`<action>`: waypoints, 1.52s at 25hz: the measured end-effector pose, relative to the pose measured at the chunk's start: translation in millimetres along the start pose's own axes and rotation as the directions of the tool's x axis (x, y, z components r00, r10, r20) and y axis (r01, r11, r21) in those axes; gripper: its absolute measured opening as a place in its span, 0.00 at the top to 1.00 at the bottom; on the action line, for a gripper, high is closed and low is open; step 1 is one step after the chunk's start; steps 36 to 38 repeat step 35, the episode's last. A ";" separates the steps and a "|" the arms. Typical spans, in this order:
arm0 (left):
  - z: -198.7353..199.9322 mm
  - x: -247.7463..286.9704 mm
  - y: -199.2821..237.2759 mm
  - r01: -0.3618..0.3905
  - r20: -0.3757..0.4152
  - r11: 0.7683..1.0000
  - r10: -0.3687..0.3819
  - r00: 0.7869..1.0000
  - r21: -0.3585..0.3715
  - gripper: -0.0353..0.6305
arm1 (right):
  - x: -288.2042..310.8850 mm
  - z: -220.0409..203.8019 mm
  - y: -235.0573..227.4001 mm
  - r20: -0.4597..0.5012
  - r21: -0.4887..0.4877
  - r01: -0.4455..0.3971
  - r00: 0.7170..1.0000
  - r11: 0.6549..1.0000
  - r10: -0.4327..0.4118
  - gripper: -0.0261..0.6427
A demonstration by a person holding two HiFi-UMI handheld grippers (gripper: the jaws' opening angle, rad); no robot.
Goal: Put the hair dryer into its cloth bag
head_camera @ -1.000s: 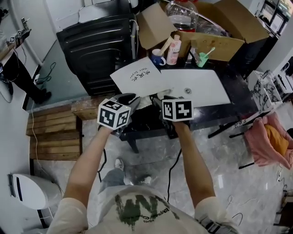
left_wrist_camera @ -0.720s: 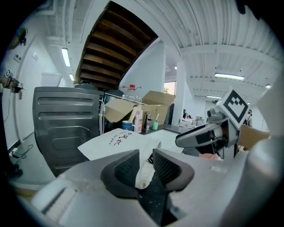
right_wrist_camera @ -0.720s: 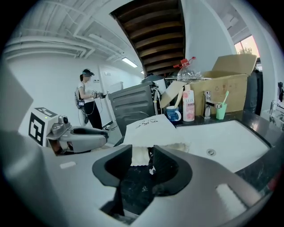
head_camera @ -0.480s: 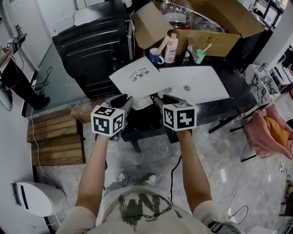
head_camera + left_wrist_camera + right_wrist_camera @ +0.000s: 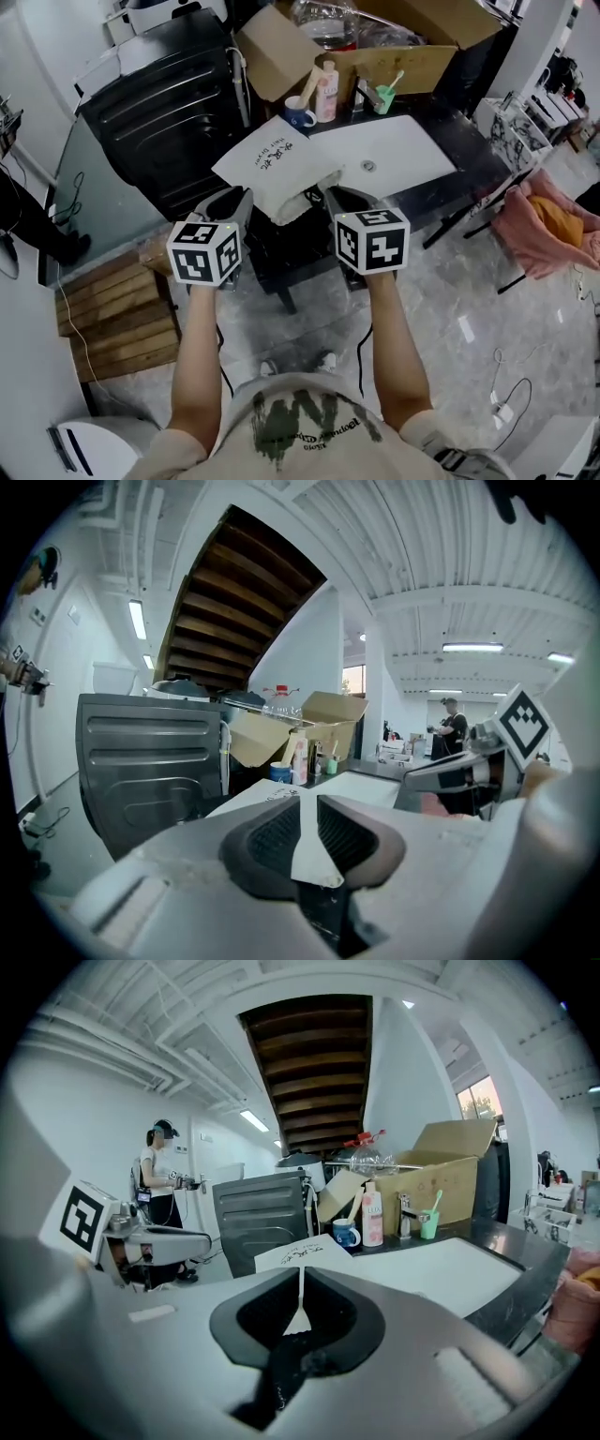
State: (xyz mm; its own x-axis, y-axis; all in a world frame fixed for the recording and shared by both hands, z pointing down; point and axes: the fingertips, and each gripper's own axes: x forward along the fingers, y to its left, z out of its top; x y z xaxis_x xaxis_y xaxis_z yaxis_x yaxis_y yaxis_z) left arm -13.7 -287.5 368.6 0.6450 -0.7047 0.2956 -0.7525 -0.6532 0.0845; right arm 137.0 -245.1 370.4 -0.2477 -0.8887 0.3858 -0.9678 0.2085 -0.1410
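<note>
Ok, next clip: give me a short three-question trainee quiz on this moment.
1. True or false: the right gripper is shut on an edge of the cloth bag.
2. What stands right beside the blue mug? A) a pink bottle B) a kettle C) a book
3. Fill in: the cloth between the pads of the left gripper is ____ in colour.
Key: 1 true; 2 A; 3 white.
</note>
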 end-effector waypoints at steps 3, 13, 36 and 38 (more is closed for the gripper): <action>4.0 -2.4 1.3 0.015 0.006 1.000 -0.016 1.000 0.019 0.86 | -8.1 5.5 3.0 0.026 0.000 0.026 0.999 1.000 -0.026 0.96; -0.3 -13.4 7.2 0.023 0.006 1.000 -0.024 1.000 0.006 0.91 | -22.7 9.8 10.9 0.070 -0.014 0.074 0.995 0.997 -0.073 0.96; 4.3 -23.5 18.0 -0.002 0.035 1.000 0.002 0.999 -0.010 0.94 | -24.2 9.0 16.7 0.100 -0.016 0.073 0.992 0.997 -0.071 0.96; 4.3 -23.5 18.0 -0.002 0.035 1.000 0.002 0.999 -0.010 0.94 | -24.2 9.0 16.7 0.100 -0.016 0.073 0.992 0.997 -0.071 0.96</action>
